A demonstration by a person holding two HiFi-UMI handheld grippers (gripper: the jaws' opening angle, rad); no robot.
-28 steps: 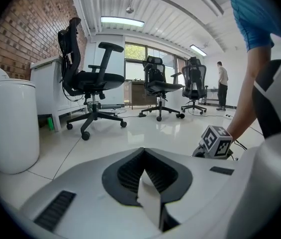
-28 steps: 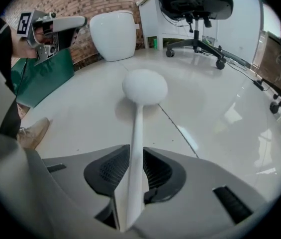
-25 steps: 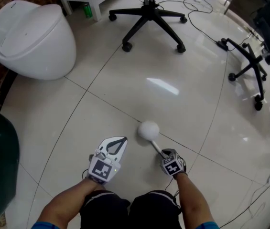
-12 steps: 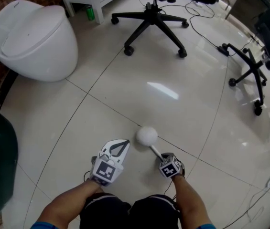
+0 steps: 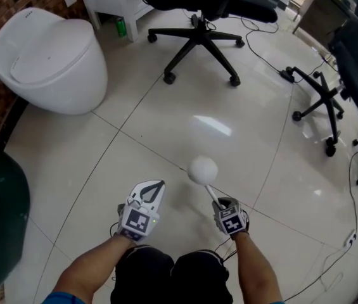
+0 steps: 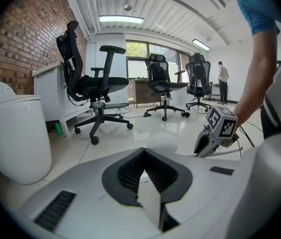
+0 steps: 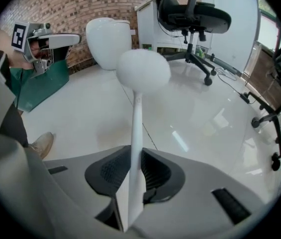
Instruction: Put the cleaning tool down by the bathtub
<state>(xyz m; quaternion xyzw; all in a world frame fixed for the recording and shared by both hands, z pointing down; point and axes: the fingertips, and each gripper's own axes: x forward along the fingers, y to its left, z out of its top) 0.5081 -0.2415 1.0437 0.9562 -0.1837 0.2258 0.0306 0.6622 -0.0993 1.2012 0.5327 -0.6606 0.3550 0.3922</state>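
Above the floor [image 5: 166,125], right hand-held gripper [image 5: 220,202] just tightened onto the cleaning tool [image 5: 203,170]; left hand-held gripper [image 5: 154,185] seems closed.

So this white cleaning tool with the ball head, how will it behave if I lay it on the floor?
Probably light: the right gripper, jaws just closed further on the thin handle, carries the cleaning tool alone. The handle looks stiff, running straight to the round head. On glossy floor tiles it may roll or slide.
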